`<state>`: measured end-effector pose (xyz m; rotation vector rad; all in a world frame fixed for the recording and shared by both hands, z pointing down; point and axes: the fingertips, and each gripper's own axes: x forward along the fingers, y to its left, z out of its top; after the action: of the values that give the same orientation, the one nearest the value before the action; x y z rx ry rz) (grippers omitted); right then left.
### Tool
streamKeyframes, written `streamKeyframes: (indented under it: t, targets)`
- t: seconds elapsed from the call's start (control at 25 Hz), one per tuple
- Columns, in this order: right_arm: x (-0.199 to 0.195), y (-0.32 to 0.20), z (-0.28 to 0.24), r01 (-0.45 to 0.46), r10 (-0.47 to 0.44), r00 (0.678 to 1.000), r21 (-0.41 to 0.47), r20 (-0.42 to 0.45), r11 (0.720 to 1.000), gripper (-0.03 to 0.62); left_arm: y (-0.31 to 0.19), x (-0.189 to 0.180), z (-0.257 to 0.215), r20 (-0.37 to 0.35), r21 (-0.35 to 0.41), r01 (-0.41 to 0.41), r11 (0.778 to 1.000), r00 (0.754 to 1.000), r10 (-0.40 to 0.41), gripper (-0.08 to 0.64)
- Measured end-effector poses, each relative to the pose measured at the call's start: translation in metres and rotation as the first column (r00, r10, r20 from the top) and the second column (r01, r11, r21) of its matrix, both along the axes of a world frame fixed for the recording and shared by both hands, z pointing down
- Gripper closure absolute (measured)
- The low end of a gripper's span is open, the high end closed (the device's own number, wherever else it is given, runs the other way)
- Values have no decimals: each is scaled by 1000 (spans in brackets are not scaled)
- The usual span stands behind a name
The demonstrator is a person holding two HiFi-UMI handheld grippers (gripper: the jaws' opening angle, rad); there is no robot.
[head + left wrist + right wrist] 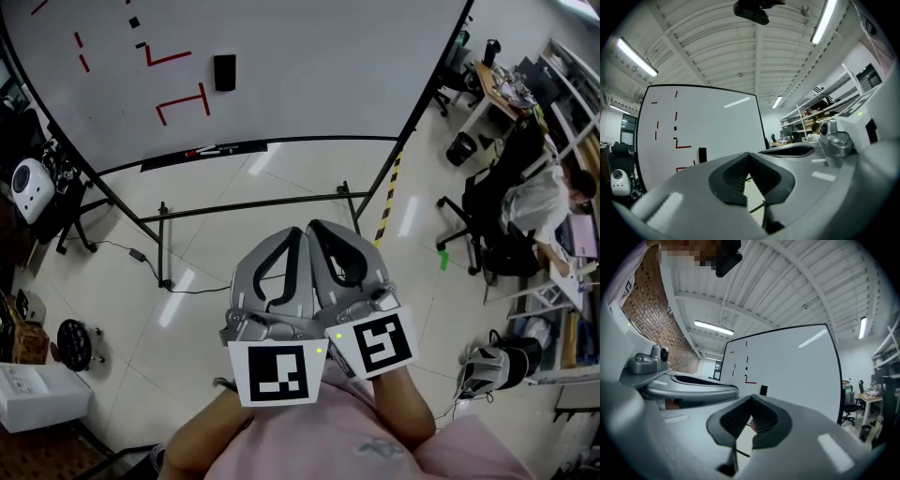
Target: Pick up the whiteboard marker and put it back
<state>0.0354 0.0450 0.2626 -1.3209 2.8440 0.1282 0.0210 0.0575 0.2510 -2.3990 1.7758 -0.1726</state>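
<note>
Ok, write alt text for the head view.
The left gripper and right gripper are held side by side, jaws shut and empty, facing a whiteboard with red marks. A marker lies on its tray; a black eraser sticks to the board.

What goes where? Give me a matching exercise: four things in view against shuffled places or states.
1. black rectangular eraser
2. slim whiteboard marker
3. black waste bin
4. left gripper

A. on the floor, right of the big white whiteboard
B. fingers shut, nothing between them
C. stuck on the board's face
D. lying on the black ledge at the board's lower edge

Pairs: 1-C, 2-D, 3-A, 4-B
</note>
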Motion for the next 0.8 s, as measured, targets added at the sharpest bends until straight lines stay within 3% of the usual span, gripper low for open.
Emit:
streamKeyframes:
  t: [0.28, 0.8]
  targets:
    - [5, -11, 2, -33, 33, 999, 6, -36, 999, 592, -12, 2, -4, -7, 9, -34, 999, 999, 34, 557]
    - [-7, -16, 6, -43, 43, 999, -20, -16, 999, 592, -17, -8, 6, -11, -21, -47, 999, 999, 47, 557]
